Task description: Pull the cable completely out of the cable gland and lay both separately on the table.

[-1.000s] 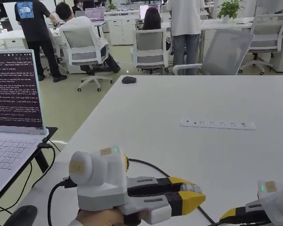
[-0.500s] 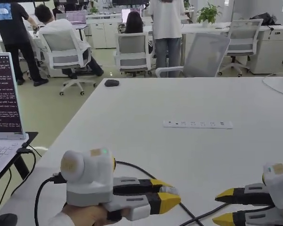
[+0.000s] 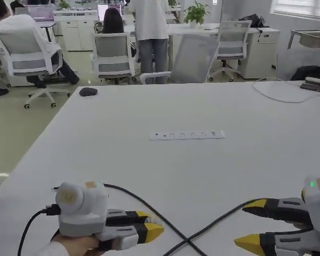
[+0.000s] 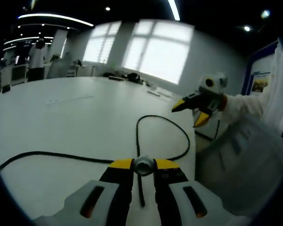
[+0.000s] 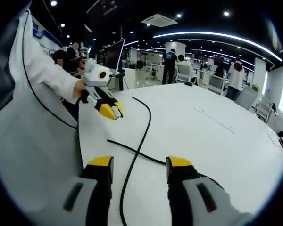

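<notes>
Left gripper view has the gland [image 4: 143, 165], a small silvery ring, pinched between the tips of the left gripper [image 3: 153, 224], just above the table [image 3: 149, 165]; the black cable [image 4: 137, 134] seems to run through it, out ahead in a loop on the tabletop and back between the jaws; so the two are not yet apart, as far as I can judge. Right gripper [image 5: 140, 162] hovers low with its jaws spread wide, the cable passing between them untouched; just ahead it crosses a strand [image 5: 132, 149], also black, and whether that is the same cable or another I cannot tell. The step in hand looks to be taking hold of the cable. Best to close the right jaws on it near the gland, then draw straight along the gland's axis with the left pinch firm; a sideways tug could bind it in the seal or twist the gland from the tips; check the crossing first, lest the wrong line be grabbed.
</notes>
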`<state>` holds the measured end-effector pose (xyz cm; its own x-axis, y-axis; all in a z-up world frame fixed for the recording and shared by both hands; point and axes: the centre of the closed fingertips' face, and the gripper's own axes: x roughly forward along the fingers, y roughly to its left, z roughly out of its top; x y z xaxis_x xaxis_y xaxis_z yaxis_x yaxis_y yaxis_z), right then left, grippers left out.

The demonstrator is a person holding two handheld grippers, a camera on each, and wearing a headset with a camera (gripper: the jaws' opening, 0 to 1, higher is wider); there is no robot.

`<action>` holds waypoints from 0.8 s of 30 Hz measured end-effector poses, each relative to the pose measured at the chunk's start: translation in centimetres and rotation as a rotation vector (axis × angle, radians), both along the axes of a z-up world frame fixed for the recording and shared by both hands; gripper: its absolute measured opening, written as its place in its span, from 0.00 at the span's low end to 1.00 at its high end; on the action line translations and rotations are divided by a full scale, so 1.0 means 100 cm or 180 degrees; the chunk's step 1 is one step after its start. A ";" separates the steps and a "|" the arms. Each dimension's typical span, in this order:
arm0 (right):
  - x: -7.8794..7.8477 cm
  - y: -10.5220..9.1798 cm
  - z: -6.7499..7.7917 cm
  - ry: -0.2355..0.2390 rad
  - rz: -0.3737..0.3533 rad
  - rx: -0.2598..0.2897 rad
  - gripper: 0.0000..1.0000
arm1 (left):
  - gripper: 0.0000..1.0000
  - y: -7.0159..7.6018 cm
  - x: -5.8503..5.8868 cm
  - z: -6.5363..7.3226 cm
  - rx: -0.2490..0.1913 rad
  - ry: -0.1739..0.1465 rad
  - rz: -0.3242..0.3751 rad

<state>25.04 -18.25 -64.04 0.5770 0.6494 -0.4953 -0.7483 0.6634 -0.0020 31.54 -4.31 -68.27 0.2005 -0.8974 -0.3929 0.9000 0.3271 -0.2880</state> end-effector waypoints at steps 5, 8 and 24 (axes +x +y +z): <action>-0.014 -0.018 -0.002 0.0035 -0.0243 0.0049 0.46 | 0.17 -0.003 0.008 -0.028 0.0137 -0.0019 0.0033; -0.026 -0.029 -0.006 0.0071 -0.0349 0.0032 0.45 | 0.17 -0.005 0.008 -0.042 0.0269 -0.0008 0.0005; -0.048 -0.052 -0.014 0.0184 -0.0725 0.0166 0.44 | 0.17 -0.003 0.013 -0.072 0.0331 -0.0253 0.0058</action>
